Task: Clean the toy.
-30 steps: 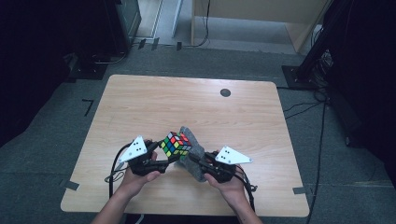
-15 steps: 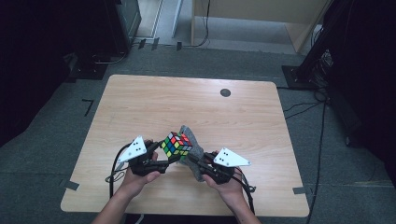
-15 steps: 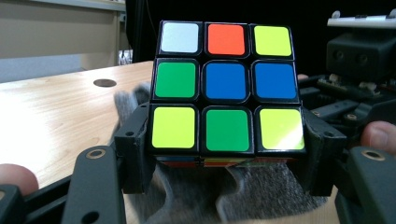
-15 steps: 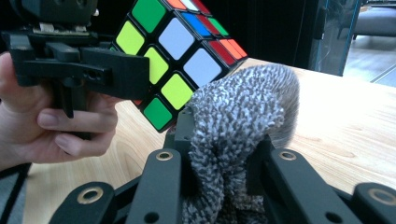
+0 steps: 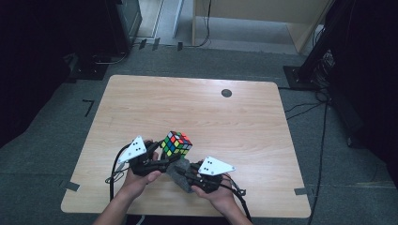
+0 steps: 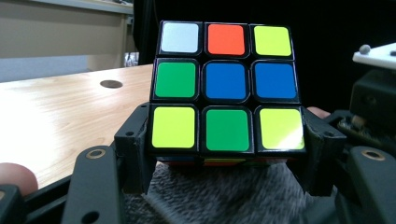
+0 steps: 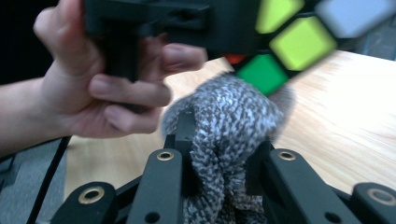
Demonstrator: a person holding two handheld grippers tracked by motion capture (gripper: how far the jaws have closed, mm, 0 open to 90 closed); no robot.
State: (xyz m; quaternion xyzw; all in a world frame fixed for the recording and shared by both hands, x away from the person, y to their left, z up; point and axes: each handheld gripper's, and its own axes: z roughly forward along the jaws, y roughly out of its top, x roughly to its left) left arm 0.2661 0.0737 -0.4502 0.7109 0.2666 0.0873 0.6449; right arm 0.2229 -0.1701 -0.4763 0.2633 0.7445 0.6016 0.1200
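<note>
Left gripper view — cube [image 6: 225,88] between fingers [image 6: 133,140]

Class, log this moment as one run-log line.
left gripper: shut on Rubik's cube | right gripper: shut on grey cloth | cloth under cube

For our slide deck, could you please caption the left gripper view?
Left tool clamps a scrambled multicoloured puzzle cube above a grey knitted cloth.

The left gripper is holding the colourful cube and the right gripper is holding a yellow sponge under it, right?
Not quite. The right gripper holds a grey knitted cloth, not a yellow sponge; the right gripper view shows its jaws pinching it. The rest is right: the left gripper holds the cube, with the cloth just under it.
</note>
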